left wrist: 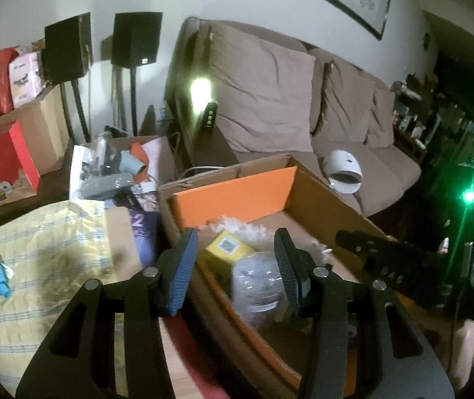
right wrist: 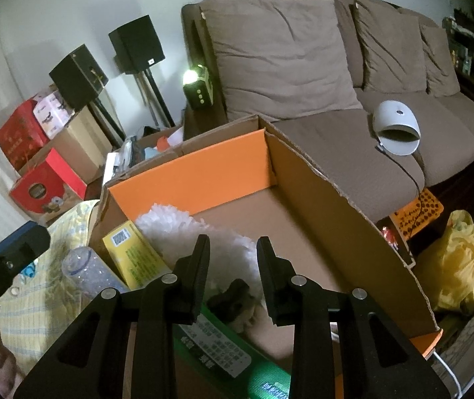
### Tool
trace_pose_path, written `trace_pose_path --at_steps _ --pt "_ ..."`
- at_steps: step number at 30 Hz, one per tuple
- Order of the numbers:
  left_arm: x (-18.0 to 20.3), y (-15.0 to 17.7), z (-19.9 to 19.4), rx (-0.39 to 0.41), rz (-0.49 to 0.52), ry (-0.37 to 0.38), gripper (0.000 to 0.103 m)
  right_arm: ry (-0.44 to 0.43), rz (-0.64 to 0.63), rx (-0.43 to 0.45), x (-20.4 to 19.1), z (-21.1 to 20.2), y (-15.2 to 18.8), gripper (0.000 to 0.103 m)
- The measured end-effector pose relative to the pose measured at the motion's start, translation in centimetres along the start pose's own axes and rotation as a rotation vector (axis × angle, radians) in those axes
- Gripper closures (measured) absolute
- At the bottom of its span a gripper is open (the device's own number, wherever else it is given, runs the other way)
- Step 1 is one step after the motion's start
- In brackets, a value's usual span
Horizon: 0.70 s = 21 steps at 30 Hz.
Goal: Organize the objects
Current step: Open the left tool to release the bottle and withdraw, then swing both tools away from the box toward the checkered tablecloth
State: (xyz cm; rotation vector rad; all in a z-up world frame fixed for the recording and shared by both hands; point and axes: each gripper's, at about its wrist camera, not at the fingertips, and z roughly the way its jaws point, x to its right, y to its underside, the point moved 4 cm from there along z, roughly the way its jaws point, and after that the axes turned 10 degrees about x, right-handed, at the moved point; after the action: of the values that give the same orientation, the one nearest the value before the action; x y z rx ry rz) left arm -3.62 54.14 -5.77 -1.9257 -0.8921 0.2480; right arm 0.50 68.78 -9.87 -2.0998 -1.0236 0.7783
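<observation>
Plastic bottle [left wrist: 257, 286] lies between — unpinched — the left hand-held gripper [left wrist: 237, 272] jaws.

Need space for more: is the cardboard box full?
No. The cardboard box has bare floor at its far end; items fill only the near part.

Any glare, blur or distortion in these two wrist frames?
Left wrist view: lamp blooms white, green light flares with a streak, clear bottle smeared by blur. Right wrist view: sharper, lamp blooms mildly. Both: fisheye bends sofa, corners vignette black.

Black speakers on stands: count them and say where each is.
2. One speaker stands beside the stacked boxes; the other speaker nearer the sofa. None seem hidden.
</observation>
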Motion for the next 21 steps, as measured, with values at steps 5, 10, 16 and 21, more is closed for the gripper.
trace_pose_path --at_steps 5,10,16,21 --pt "-2.4 0.5 -1.6 0.029 -0.006 -0.055 0.058 0.012 0.004 0.009 0.2 -0.3 -0.3 0.073" --pt "-5.8 0.9 -2.5 0.018 -0.054 -0.092 0.058 0.027 -0.018 0.041 -0.2 -1.4 -0.9 0.073" --pt "-8.7 1.4 -4.4 0.002 -0.072 -0.130 0.058 0.029 -0.033 0.051 -0.7 -1.7 -1.1 0.072" --pt "-10.0 3.9 -6.1 -0.034 -0.054 -0.148 0.057 0.020 -0.042 0.049 -1.2 -1.8 -1.1 0.072"
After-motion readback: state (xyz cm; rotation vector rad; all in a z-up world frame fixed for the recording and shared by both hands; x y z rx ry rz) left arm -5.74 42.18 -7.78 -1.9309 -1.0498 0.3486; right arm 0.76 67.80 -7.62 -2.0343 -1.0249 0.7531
